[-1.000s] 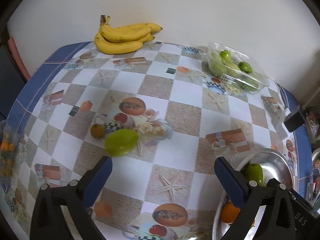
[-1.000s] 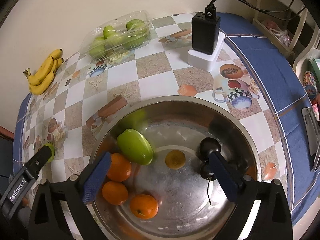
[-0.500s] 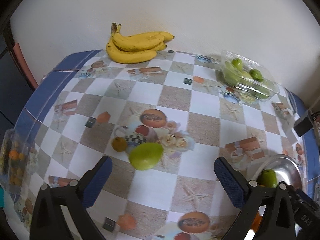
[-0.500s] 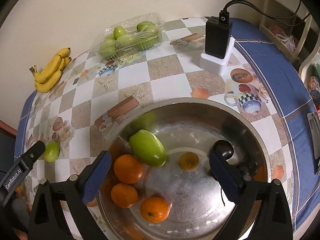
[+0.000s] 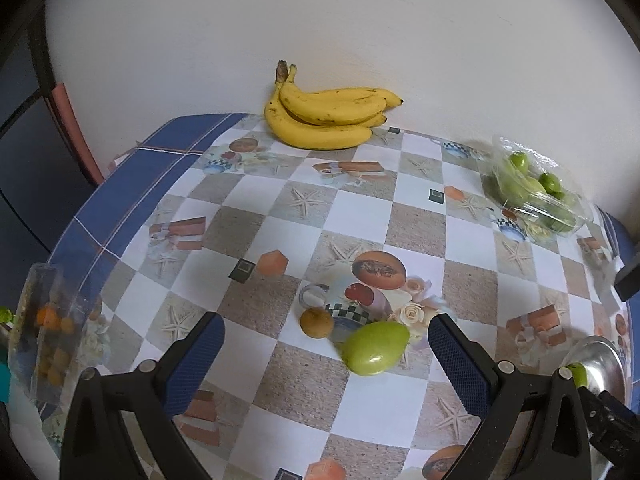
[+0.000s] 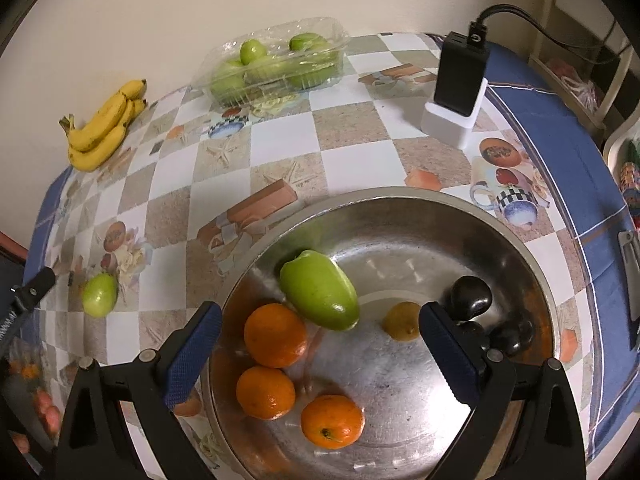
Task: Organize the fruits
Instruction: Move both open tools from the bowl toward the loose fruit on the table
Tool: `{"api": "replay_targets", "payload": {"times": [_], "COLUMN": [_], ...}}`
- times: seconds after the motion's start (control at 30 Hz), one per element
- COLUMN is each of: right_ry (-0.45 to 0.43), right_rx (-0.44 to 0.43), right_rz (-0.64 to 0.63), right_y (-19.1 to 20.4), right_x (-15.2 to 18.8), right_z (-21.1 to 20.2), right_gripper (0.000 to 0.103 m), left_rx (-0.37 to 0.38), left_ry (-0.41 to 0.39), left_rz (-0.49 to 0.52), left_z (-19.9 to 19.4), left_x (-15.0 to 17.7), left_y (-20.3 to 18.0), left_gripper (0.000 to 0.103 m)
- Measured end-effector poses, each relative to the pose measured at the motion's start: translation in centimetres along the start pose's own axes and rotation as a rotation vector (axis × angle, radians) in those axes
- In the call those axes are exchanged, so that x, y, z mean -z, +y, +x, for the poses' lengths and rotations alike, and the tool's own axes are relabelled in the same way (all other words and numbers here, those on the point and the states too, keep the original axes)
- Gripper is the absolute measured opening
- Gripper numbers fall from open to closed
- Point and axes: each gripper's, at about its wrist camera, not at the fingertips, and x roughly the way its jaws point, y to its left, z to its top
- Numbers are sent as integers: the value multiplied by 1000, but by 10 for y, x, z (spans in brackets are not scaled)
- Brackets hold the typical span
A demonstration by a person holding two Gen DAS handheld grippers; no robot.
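A green fruit [image 5: 375,348] lies on the patterned tablecloth, with a small brown fruit [image 5: 316,322] touching its left side. My left gripper [image 5: 326,350] is open, its blue pads standing on either side of both fruits, a little nearer the camera. The same green fruit [image 6: 100,294] shows at the left in the right wrist view. My right gripper [image 6: 320,338] hangs open over a steel bowl [image 6: 404,204] that holds a green fruit [image 6: 319,295], three oranges [image 6: 275,335], a small yellow-brown fruit [image 6: 401,326] and dark fruits [image 6: 470,297].
A banana bunch [image 5: 328,118] lies at the wall. A clear box of green fruits [image 5: 532,192] stands at the back right. A black charger on a white block [image 6: 458,92] sits beyond the bowl. A clear packet of small orange fruits [image 5: 52,332] lies at the table's left edge.
My left gripper has swung left and closer, so the loose green fruit now lies between its pads. The right gripper has pulled back slightly from the bowl. Both stay open.
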Motion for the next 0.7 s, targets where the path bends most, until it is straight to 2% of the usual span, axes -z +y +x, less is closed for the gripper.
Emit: {"api": "replay_targets", "payload": {"times": [0.27, 0.43, 0.7], "right_ry": [-15, -39, -36], "right_rx": [-20, -55, -95], "right_rz": [-34, -69, -121], "right_y": [25, 47, 83], "right_x": [0, 0, 4], "right_z": [-2, -9, -8], "right_gripper": [99, 99, 99], "left_rx": [1, -31, -17], "left_ry": [10, 21, 61], "left_rz": [-19, -28, -67], "left_z": [4, 8, 18], "left_x": [-5, -8, -6], "left_y": [25, 43, 66], "left_gripper": [103, 103, 103]}}
